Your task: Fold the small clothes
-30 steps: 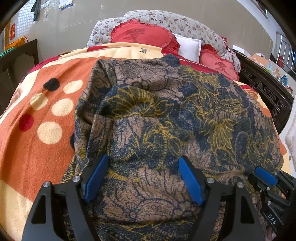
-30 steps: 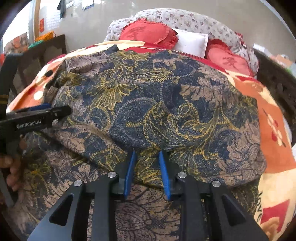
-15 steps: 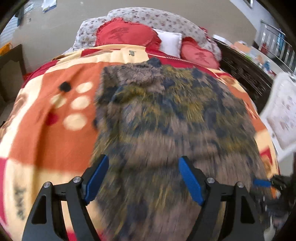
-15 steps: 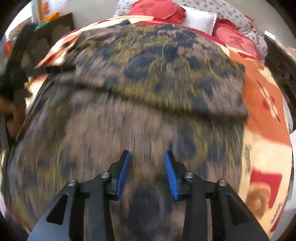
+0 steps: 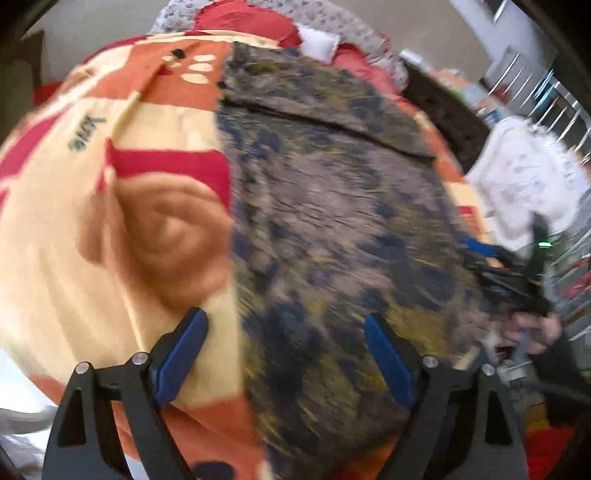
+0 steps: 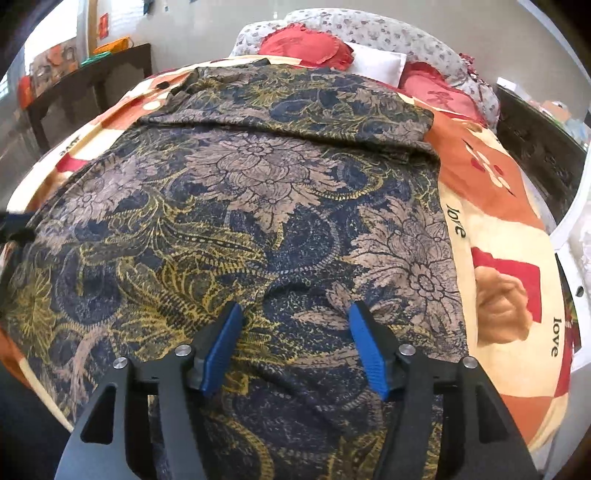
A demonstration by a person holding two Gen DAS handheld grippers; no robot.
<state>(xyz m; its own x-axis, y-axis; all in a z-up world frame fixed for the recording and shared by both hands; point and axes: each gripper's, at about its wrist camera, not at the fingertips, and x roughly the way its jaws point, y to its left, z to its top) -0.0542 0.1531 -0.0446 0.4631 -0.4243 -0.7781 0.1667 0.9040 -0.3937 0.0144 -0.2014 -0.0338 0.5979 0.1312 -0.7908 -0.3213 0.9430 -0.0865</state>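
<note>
A dark blue, brown and yellow flowered garment (image 6: pixel 258 206) lies spread on the bed, its far part folded back over itself along a crosswise edge (image 6: pixel 280 127). My right gripper (image 6: pixel 295 317) hovers over the near part with its jaws opening. Cloth lies beneath them, but nothing is pinched. In the blurred left wrist view the garment (image 5: pixel 332 206) fills the middle. My left gripper (image 5: pixel 286 332) straddles its left edge with its jaws opening wide and gripping nothing. The right gripper (image 5: pixel 509 273) shows at the garment's right side, held by a hand (image 5: pixel 532 332).
An orange, cream and red blanket (image 6: pixel 498 229) covers the bed. Red cushions (image 6: pixel 306 46) and a flowered pillow (image 6: pixel 369 29) lie at the head. A dark wooden side table (image 6: pixel 92 77) stands on the left, a dark headboard (image 6: pixel 535 136) on the right and a white object (image 5: pixel 524 184) beside the bed.
Both grippers drew back toward the near end of the bed. The right jaws widened and left the cloth fold lying flat. The left view swung left over the blanket.
</note>
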